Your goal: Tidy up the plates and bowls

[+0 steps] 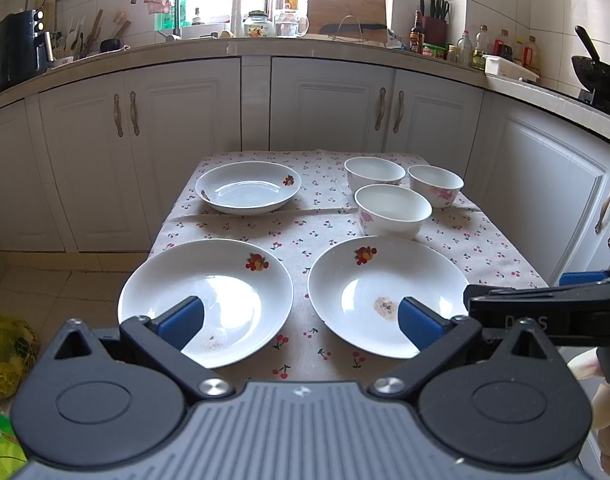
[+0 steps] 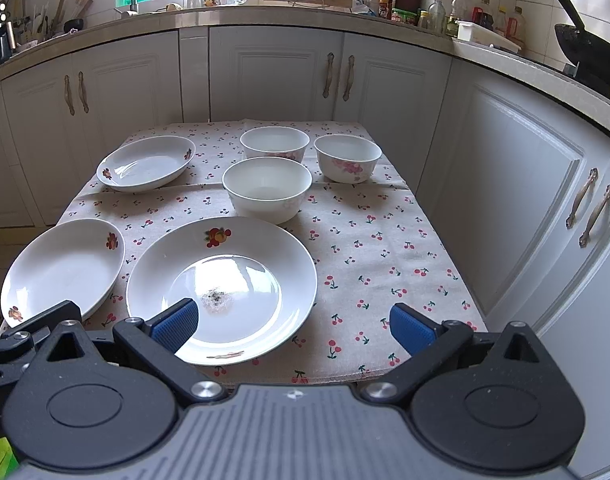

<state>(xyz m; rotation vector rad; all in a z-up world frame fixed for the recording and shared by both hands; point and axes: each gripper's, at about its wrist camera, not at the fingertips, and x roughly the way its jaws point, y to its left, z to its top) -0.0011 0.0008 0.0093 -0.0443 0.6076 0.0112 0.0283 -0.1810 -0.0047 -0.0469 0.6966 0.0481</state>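
Note:
Three white fruit-print plates lie on a cherry-print tablecloth (image 1: 305,236): near left (image 1: 209,280), near right (image 1: 369,280), far left (image 1: 247,192). Three white floral bowls stand at the far right: front (image 1: 393,210), back left (image 1: 373,174), back right (image 1: 436,185). My left gripper (image 1: 301,322) is open and empty above the near edge, between the two near plates. My right gripper (image 2: 295,326) is open and empty over the near right plate (image 2: 225,272) and its right side. The right view also shows the near left plate (image 2: 61,268), far plate (image 2: 145,164) and bowls (image 2: 267,190).
White kitchen cabinets (image 1: 209,120) stand behind and to the right of the small table. The counter (image 1: 305,46) holds bottles, a knife block and a wok (image 1: 597,72). A green bag (image 1: 5,344) lies on the floor at the left. My right gripper's body (image 1: 545,308) shows at right.

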